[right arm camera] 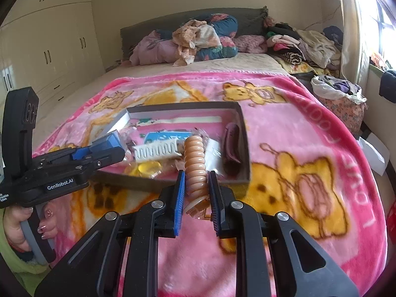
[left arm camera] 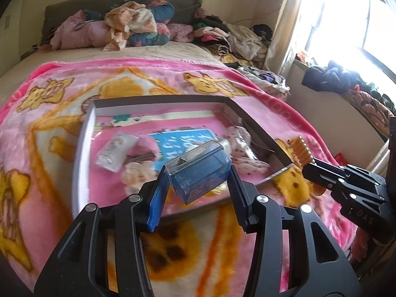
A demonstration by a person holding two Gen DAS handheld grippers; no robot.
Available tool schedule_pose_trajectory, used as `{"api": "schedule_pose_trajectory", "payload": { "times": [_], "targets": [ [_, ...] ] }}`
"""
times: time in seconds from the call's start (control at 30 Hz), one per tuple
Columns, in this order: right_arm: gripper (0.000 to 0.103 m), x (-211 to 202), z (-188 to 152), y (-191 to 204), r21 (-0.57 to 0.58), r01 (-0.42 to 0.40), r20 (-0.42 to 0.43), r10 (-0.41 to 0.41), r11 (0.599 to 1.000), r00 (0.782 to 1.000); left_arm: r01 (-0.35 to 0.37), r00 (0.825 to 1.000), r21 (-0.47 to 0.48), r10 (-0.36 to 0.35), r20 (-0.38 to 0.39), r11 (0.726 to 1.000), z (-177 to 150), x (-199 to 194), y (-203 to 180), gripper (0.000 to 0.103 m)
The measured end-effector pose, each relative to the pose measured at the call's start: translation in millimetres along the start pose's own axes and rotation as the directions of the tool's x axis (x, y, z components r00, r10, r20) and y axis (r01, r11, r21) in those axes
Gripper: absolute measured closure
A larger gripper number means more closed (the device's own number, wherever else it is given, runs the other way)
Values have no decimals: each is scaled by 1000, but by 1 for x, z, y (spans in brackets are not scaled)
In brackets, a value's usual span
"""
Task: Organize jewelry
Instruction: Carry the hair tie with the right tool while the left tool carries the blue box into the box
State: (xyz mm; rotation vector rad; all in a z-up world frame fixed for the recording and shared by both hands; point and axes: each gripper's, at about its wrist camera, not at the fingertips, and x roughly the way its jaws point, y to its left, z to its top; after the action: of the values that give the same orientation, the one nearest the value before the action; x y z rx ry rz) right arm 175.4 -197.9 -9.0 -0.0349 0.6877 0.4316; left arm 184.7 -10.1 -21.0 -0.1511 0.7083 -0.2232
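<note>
A shallow cardboard tray [left arm camera: 84, 133] lies on the pink blanket and holds several small items. My left gripper [left arm camera: 198, 173] is shut on a clear blue plastic jewelry box [left arm camera: 198, 170], held over the tray's near edge. My right gripper [right arm camera: 196, 178] is shut on a peach ribbed hair claw clip [right arm camera: 195, 163], held over the tray's [right arm camera: 243, 133] near right part. In the left wrist view the right gripper [left arm camera: 307, 167] shows at right with the clip [left arm camera: 300, 151]. In the right wrist view the left gripper [right arm camera: 109, 148] shows at left with the blue box [right arm camera: 112, 137].
In the tray lie a white comb [right arm camera: 156, 149], a yellow item [right arm camera: 148, 167], a dark maroon pouch [right arm camera: 231, 148], a blue card [left arm camera: 173, 139] and a small clear bag [left arm camera: 115, 151]. Piled clothes [right arm camera: 195, 39] lie at the bed's head. A window [left arm camera: 346, 17] is at right, wardrobes [right arm camera: 49, 49] at left.
</note>
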Motion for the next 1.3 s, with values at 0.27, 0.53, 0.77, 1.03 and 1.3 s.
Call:
{"api": "schedule_pose_trajectory", "payload": {
  "times": [0.27,0.53,0.77,1.03,1.3],
  "targets": [
    [85,15,19,13,-26,-12,0,12,1000,1000,-24,1000,-34,24,9,999,6,-2,26,65],
    [85,36,32,22,-31,-18,-5,18,999,1000,-49,999,-42,50,2,998,8,1,42,65],
    [85,54,42,24,-27,-13,-13,13,1000,1000,-62,998,-49,62,-16,997,8,9,54,65],
    [85,80,43,21,-18,9,-55,-10,1000,998,-66,997,-57,65,-33,996,6,18,61,65],
    [85,99,36,13,4,35,-95,-35,999,995,-72,997,-57,70,-36,996,5,23,64,65]
  ]
}}
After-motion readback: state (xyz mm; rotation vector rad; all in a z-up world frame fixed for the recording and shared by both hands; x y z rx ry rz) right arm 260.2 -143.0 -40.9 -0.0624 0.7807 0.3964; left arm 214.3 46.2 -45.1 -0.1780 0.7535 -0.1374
